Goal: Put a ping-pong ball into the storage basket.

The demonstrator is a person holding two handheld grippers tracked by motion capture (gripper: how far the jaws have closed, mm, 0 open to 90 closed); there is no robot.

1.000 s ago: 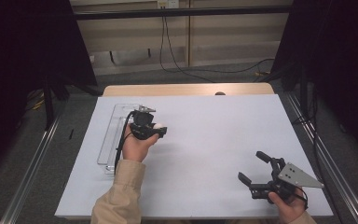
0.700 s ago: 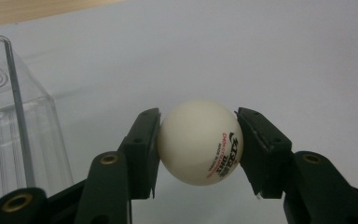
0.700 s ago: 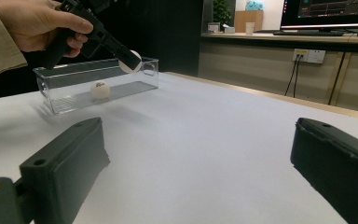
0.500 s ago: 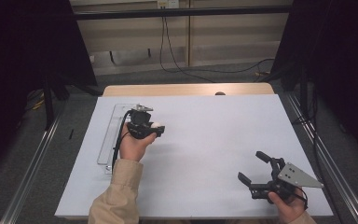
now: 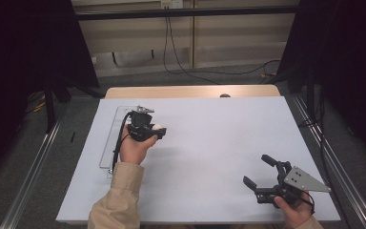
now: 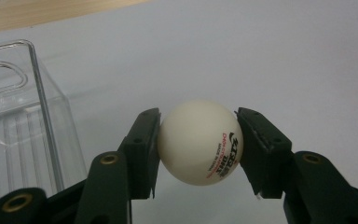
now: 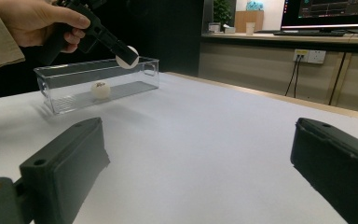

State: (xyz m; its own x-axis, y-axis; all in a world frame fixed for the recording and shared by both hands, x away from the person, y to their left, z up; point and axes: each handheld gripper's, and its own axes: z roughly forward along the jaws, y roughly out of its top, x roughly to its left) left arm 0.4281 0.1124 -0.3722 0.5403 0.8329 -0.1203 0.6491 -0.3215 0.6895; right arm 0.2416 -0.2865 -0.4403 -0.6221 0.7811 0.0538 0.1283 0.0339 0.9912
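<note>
I had the left hand-held gripper [image 6: 198, 140] clamped on the white table-tennis ball with red and black print [image 6: 200, 141], its two black jaws pressing the ball from either side, and it hung in the air just beside the long wall of the clear plastic rectangular box [image 6: 14, 130], above the white-covered bench [image 5: 209, 143]. A second white ball [image 7: 100, 89] lay on the floor of that box, below and apart from the held one. My right hand-held gripper [image 5: 259, 174] sat low at the near right of the bench, well apart from the box, with its jaws spread wide and nothing between them.
</note>
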